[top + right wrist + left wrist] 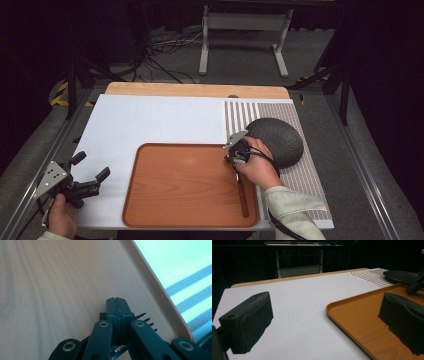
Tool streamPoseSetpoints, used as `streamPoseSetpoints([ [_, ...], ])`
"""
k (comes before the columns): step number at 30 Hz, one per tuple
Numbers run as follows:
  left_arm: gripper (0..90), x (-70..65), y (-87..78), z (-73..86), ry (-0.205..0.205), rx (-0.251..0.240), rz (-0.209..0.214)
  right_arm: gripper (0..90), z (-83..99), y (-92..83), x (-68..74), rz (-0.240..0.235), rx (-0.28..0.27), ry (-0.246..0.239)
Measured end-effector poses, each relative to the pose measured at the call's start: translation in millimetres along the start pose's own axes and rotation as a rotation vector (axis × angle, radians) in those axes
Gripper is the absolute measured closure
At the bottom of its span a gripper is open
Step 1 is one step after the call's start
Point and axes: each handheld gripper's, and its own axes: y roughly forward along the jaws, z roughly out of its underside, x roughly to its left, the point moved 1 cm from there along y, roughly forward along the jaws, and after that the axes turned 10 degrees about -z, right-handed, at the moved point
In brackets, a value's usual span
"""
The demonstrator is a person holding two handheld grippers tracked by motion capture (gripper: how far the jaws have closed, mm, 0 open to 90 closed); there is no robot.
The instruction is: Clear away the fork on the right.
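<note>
A person's right gripper (239,162) is clamping a dark fork (242,192) over the wooden tray's (150,210) right side, seemingly laying it down, while the left gripper (90,172) is waiting with jaws apart over the white mat (150,120)

in the right gripper view the fork (148,321) is mostly hidden behind the right gripper (117,305), with just its tines poking out, while the person's hand (259,167) covers the near edge of the dark bowl (278,140) and the left gripper (324,322) is cut off by the frame.
</note>
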Motion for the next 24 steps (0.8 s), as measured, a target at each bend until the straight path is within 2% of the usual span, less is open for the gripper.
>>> streamPoseSetpoints([
  [17,0.3,-0.2,0.2,0.0,0.0,-0.001,-0.001,90.0,6.8,-6.7,-6.2,0.019,0.01,0.026],
  [22,0.3,-0.2,0.1,0.0,-0.001,0.0,-0.003,90.0,5.8,-11.6,-5.1,0.012,-0.025,0.035],
  [24,0.3,-0.2,0.1,0.1,-0.001,0.0,-0.003,85.5,3.5,-16.5,-3.4,0.016,-0.045,0.032],
])
